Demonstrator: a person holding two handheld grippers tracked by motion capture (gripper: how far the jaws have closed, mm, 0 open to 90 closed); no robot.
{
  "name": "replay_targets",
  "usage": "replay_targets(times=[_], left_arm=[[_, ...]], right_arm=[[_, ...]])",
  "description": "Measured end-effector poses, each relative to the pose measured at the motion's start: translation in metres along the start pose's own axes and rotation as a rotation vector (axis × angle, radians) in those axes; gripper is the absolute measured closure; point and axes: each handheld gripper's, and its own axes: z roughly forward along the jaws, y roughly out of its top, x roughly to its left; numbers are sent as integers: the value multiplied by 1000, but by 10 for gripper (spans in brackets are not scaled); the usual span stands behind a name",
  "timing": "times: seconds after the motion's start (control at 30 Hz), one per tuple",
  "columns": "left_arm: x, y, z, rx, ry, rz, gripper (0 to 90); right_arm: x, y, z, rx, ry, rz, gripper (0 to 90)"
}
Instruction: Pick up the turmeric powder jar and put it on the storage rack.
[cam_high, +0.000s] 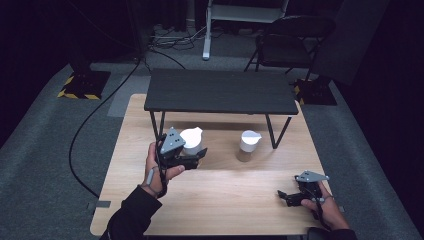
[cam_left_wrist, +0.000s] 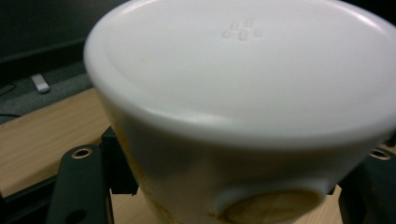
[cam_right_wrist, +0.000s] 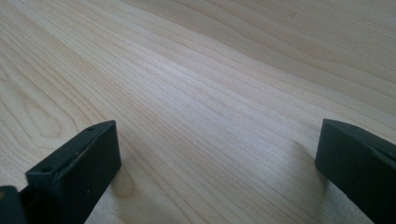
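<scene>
No readable text, label, brand or number appeared anywhere. The white cup bore a few small raised marks, too blurred to read.

The low black shelf roofs the back of the table, and its legs stand in the way. A white cup stands under its front edge. The front is open wood.

tongs: clamped on white cup | below: wooden table
</scene>
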Motion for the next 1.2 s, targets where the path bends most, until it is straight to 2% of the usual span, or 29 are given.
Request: replay_targets(times=[0.23, 0.53, 0.63, 0.77, 1.0, 1.2], left_arm=[[2, 20, 3, -16, 7, 15, 305], [1, 48, 7, -45, 38, 20, 305], [1, 52, 8, -47, 43, 14, 305], [1, 65, 12, -47, 66, 24, 305], [10, 76, 18, -67, 71, 7, 305], [13, 85, 22, -77, 91, 13, 305]], right_arm=[[0, 0, 0, 0, 0, 0, 0], [0, 0, 0, 0, 0, 0, 0], [0, 0, 0, 0, 0, 0, 0], [0, 0, 0, 0, 0, 0, 0], [0, 0, 0, 0, 0, 0, 0], [0, 0, 0, 0, 0, 0, 0]])
